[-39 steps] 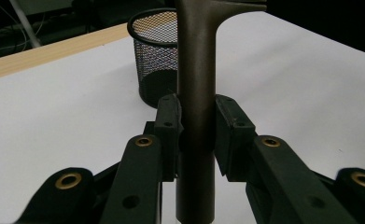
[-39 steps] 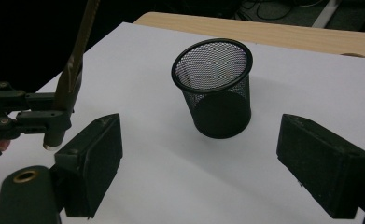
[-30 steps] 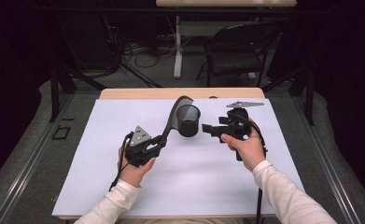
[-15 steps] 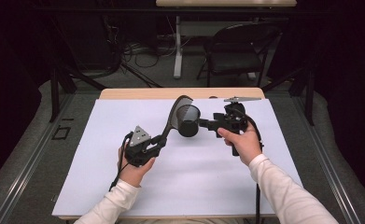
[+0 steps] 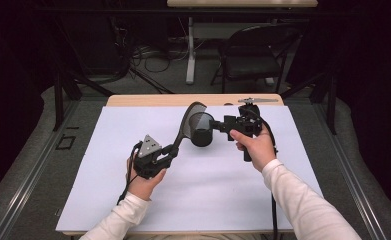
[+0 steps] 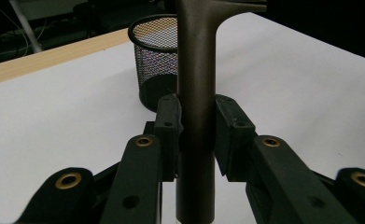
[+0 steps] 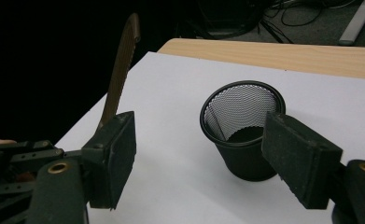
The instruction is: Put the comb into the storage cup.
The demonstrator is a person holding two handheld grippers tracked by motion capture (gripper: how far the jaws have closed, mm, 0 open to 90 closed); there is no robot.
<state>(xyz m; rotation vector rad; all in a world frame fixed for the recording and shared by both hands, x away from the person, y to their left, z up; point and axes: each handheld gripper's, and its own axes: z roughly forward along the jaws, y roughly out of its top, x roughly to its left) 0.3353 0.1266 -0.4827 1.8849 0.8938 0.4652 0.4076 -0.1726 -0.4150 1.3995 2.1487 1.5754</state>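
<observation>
Here, left gripper (image 6: 194,135) clamps spatula (image 6: 195,93) (upright), mesh cup (image 7: 242,128) mid-table, clear of edges.

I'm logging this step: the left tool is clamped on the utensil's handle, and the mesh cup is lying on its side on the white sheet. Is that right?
Not quite. The left tool is clamped on the utensil's handle, but the mesh cup stands upright on the white sheet, its open rim facing up. The right gripper view shows this plainly.

A white sheet (image 5: 133,150) covers the wooden tabletop (image 5: 148,100), bare only along the 12 o'clock edge. A black mesh cup (image 5: 201,136) stands just past centre.
</observation>
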